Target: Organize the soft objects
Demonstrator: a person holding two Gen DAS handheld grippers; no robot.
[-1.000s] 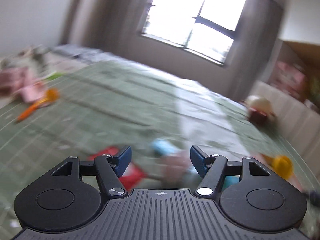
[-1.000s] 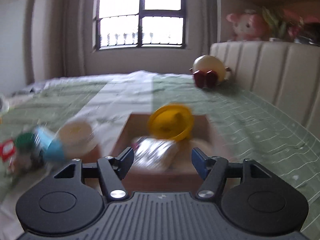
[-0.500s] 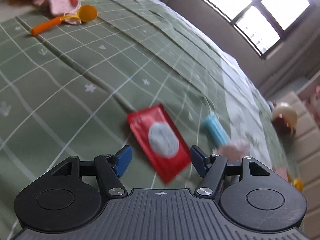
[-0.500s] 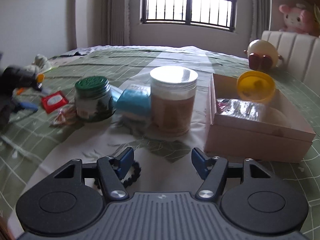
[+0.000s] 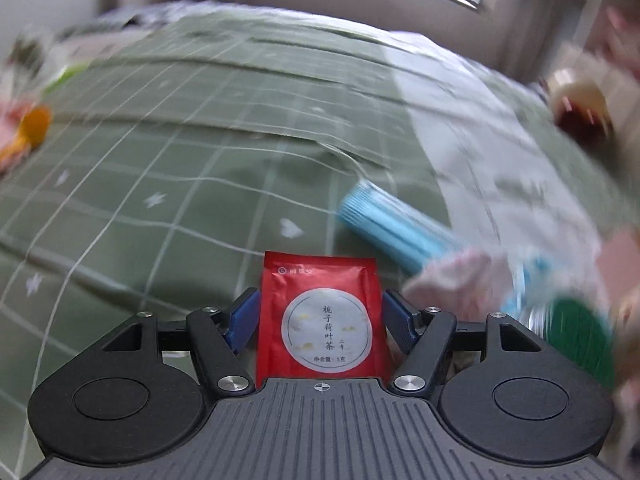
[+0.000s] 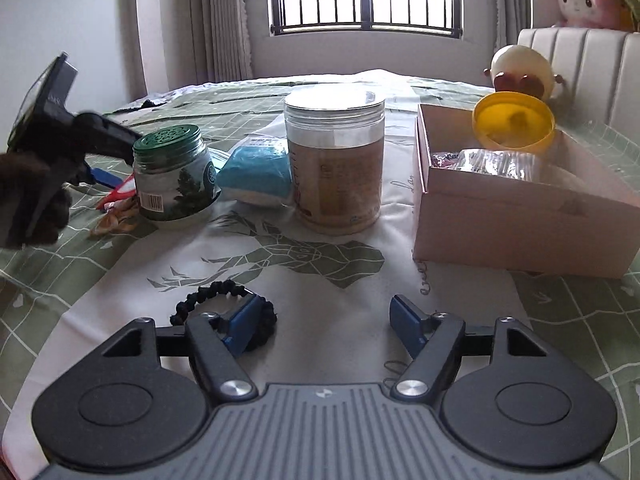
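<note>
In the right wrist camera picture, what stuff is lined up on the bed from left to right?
Green-lidded jar → blue packet → big clear jar → cardboard box.

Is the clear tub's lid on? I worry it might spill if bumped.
On. The clear tub stands upright on the bedspread with its pale lid sitting flat across the top; whether it is screwed tight cannot be told.

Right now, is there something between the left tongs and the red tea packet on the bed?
Nothing visible. The red tea packet already lies between the blue pads of the left tongs, flat on the green bedcover. The pads do not appear to press it yet.
</note>
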